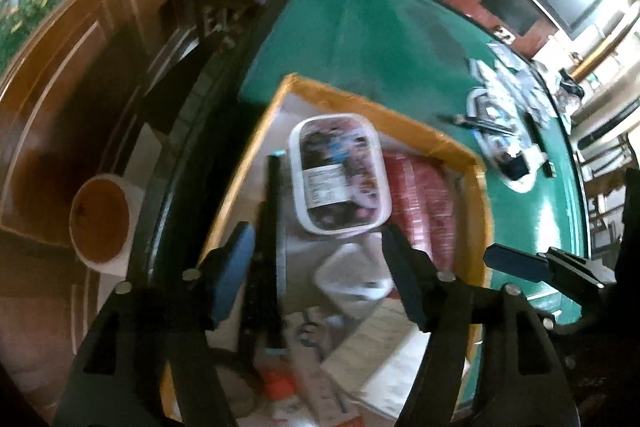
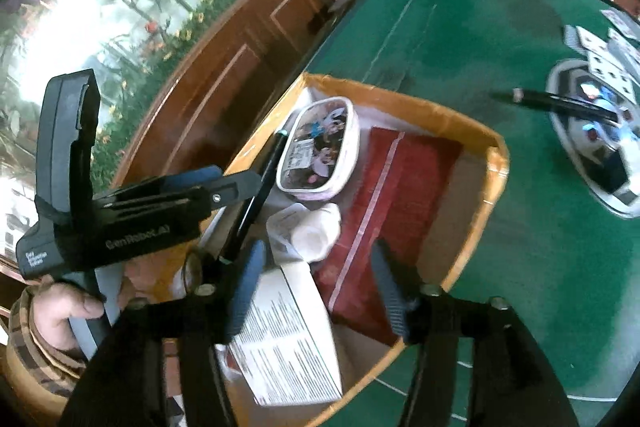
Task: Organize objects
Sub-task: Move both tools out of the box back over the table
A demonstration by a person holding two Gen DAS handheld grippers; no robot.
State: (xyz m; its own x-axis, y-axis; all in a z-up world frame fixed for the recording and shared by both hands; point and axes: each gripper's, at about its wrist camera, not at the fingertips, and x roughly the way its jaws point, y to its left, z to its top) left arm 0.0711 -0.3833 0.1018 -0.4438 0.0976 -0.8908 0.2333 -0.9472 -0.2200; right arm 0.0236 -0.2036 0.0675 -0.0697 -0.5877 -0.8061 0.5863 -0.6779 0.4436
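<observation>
An open cardboard box (image 1: pixel 440 143) (image 2: pixel 400 99) sits on the green table (image 1: pixel 360 27) (image 2: pixel 480 27). It holds a clear lidded container (image 1: pixel 340 173) (image 2: pixel 316 147), a red packet (image 1: pixel 420 203) (image 2: pixel 392 203), a long black pen (image 1: pixel 274 227) (image 2: pixel 256 195), a white bottle (image 2: pixel 316 231) and a printed carton (image 2: pixel 288 339). My left gripper (image 1: pixel 318 279) (image 2: pixel 232 183) hangs open over the box's left part, with nothing between its pads. My right gripper (image 2: pixel 319 289) is also open above the box, holding nothing. One of its fingers (image 1: pixel 516 263) shows at the right of the left wrist view.
Farther right on the table lies a white tray (image 1: pixel 500 147) (image 2: pixel 592 155) with playing cards and small items; a second black pen (image 2: pixel 560 103) rests across it. Wooden wall panelling (image 1: pixel 100 47) runs along the left. A round brown stool (image 1: pixel 100 223) stands below the table edge.
</observation>
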